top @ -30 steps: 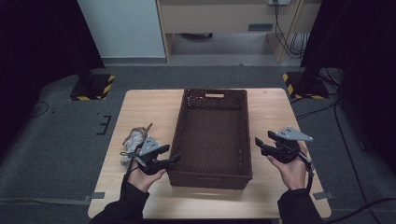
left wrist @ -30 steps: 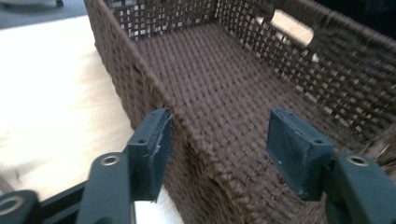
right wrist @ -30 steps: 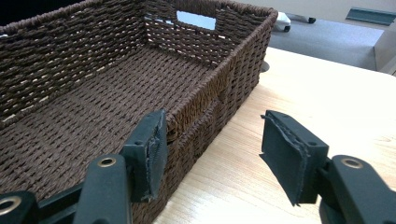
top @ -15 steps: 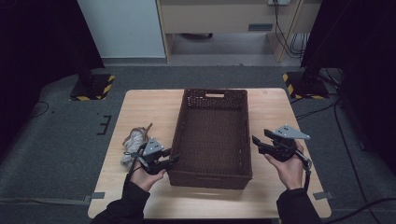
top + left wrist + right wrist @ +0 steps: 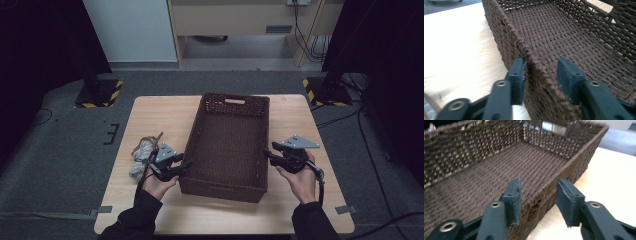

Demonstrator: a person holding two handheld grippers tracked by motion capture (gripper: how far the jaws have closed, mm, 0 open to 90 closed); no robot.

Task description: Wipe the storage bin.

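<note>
Left jaws: the left gripper (image 5: 541,75) is straddling the near-left rim of the woven basket (image 5: 227,145); the jaws have just been opening a little, the outer pad is touching the wall, the inner one is standing clear of it, so they are not yet clamping.

Right jaws: the right gripper (image 5: 537,195) is straddling the opposite long rim; its jaws have just been closing, with the rim between them and a gap showing on both sides, so no grip yet.

Hands: the left hand (image 5: 159,184) and the right hand (image 5: 300,182) are holding the grippers level with each other, one at each long side of the basket.

Basket: it is sitting flat in the middle of the table (image 5: 150,117), empty, with its handle cut-out at the far end.

Beside it: a bundle of pale rope (image 5: 141,157) is lying on the table just left of the left gripper, apart from the basket.

Progress: both grippers are placed on the rims, which looks like the set-up for a two-handed lift or shift.

Remaining: closing both pairs of jaws firmly on the rims, then moving the basket.
</note>
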